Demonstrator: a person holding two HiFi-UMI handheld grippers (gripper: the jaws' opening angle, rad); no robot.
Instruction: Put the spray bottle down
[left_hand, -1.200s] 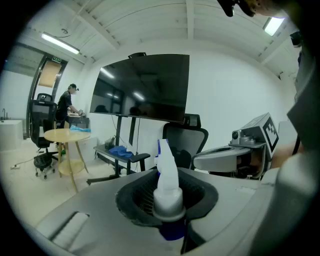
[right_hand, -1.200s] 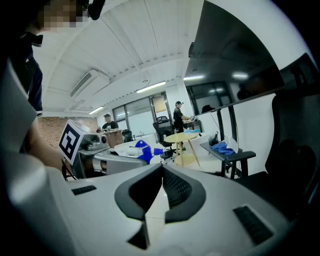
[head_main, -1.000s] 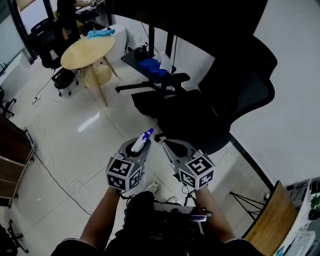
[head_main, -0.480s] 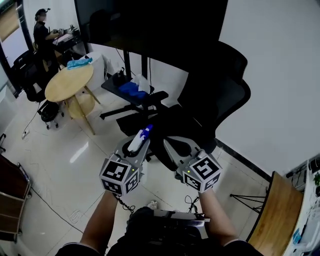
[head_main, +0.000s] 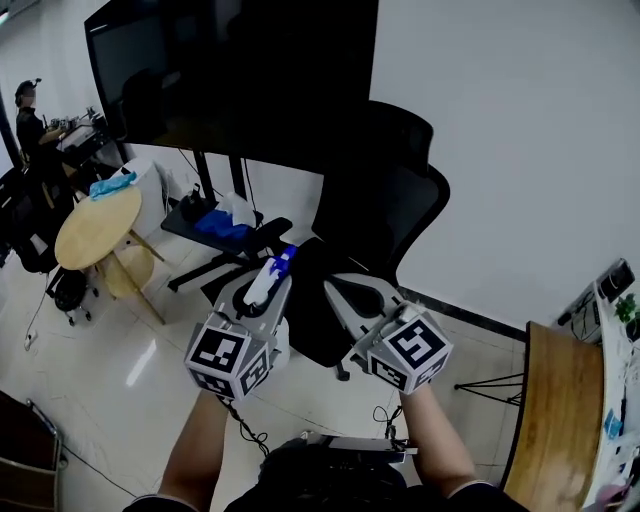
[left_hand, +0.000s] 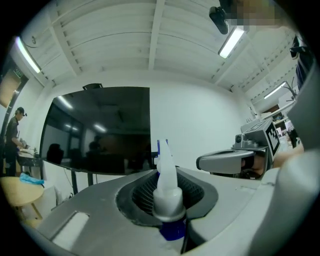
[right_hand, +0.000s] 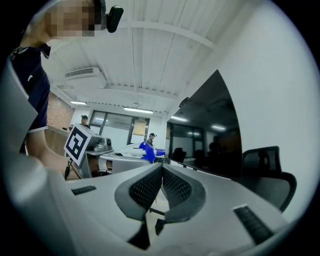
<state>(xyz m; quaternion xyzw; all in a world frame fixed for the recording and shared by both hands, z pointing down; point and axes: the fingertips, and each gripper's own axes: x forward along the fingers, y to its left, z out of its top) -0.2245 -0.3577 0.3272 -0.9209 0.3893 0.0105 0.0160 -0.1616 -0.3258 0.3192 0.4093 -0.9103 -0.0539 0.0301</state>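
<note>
Two grippers hang side by side over open floor (head_main: 120, 400), before one black office chair (head_main: 400, 200). The left gripper (head_main: 258, 296) fingers clamp the one spray bottle (head_main: 266, 278), white with a blue nozzle pointing away; its contents cannot be seen. The right gripper (right_hand: 161, 182) fingers are pressed together, holding nothing. One round table (head_main: 95, 228) stands well apart
</note>
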